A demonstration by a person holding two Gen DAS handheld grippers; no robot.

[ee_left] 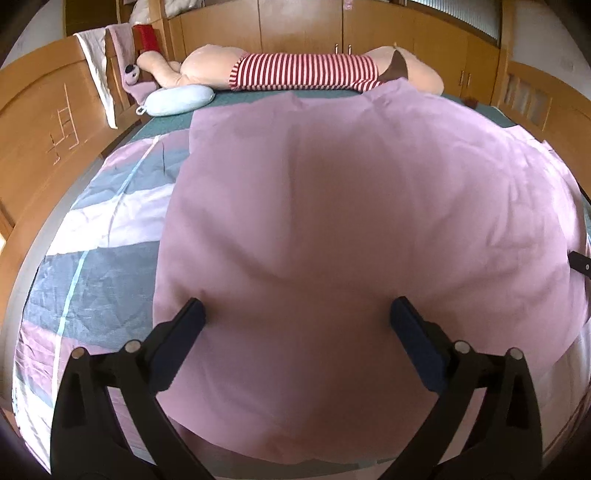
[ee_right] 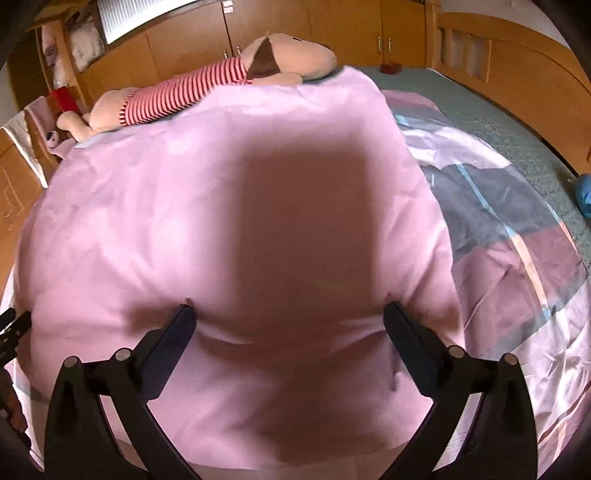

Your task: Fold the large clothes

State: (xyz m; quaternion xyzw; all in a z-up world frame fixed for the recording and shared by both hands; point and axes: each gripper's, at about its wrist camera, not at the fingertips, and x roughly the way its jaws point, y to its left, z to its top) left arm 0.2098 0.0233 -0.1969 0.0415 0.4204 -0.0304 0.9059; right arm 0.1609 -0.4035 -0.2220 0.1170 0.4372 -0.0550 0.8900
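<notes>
A large pink cloth (ee_left: 332, 192) lies spread over the bed and fills most of both views (ee_right: 221, 184). My left gripper (ee_left: 297, 310) stands open over the cloth's near part, its two fingertips (ee_left: 195, 308) wide apart and low on the fabric, nothing pinched between them. In the right wrist view my right gripper (ee_right: 290, 312) is also open, its fingertips (ee_right: 393, 310) resting at the cloth, which dimples slightly there. The cloth's near edge hangs toward the bed's front. A bit of the other gripper shows at each view's side edge.
Under the cloth is a quilt (ee_left: 96, 229) in grey, white and pink stripes on a green sheet (ee_right: 498, 110). A big plush toy in a red-striped shirt (ee_left: 306, 70) and a pale blue cushion (ee_left: 177, 99) lie along the far side. Wooden bed ends (ee_left: 40, 122) and wardrobes (ee_right: 332, 22) surround the bed.
</notes>
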